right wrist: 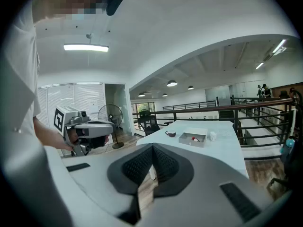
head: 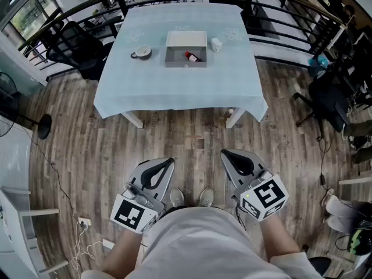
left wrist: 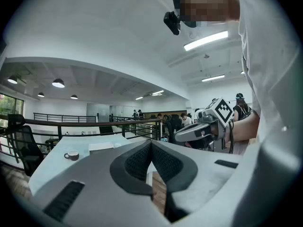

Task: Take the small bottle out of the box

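Risk of shoving bottle (head: 191, 56) inside box (head: 180, 64) at 12 o'clock: left claw (head: 165, 163), right claw (head: 228, 155) both together, empty.

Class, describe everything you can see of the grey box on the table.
The box is shallow, rectangular, grey and open-topped, with a white panel, perhaps its lid, along its far side. It sits flat on the tablecloth, between a cup and a small white object, touching neither. A small bottle with a red end lies inside, right of centre.
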Motion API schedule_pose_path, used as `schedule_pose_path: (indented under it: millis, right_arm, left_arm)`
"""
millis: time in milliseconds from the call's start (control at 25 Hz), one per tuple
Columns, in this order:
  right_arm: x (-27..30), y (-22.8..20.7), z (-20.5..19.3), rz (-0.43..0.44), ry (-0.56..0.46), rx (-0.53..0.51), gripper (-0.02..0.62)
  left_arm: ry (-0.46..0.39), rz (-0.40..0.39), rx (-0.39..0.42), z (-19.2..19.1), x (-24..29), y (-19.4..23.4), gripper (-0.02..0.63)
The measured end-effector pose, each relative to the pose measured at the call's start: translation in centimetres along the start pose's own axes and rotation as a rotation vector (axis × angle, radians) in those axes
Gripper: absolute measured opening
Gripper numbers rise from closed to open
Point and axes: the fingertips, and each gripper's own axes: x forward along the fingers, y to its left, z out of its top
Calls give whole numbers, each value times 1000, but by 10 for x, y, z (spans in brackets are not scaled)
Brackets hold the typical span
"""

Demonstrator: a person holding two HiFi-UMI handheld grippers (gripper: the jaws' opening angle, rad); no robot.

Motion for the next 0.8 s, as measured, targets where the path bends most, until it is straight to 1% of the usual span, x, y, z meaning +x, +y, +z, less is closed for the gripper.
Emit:
schedule_pose_path:
  millis: [200,320,480,640,800]
  right_arm:
    - [5,-6,8,-3,-13,-11,21]
    - [9,-3,9,-5,-13,-21,21]
    - [13,-3,15,-34,-18,-35,22]
    - [15,-3,14,-26,-7,-37,23]
    - [11,-9,10,-20,3,-40,23]
  left_arm:
    - [-13,-11,14,7,10,5,6]
    - [-15,-22,7,5,10,7,6]
    - [-20,-31,12,5,11,13,6]
    - [-31,-22,7,5,11,16,6]
    - [-40,-10,2,8,16,11,6]
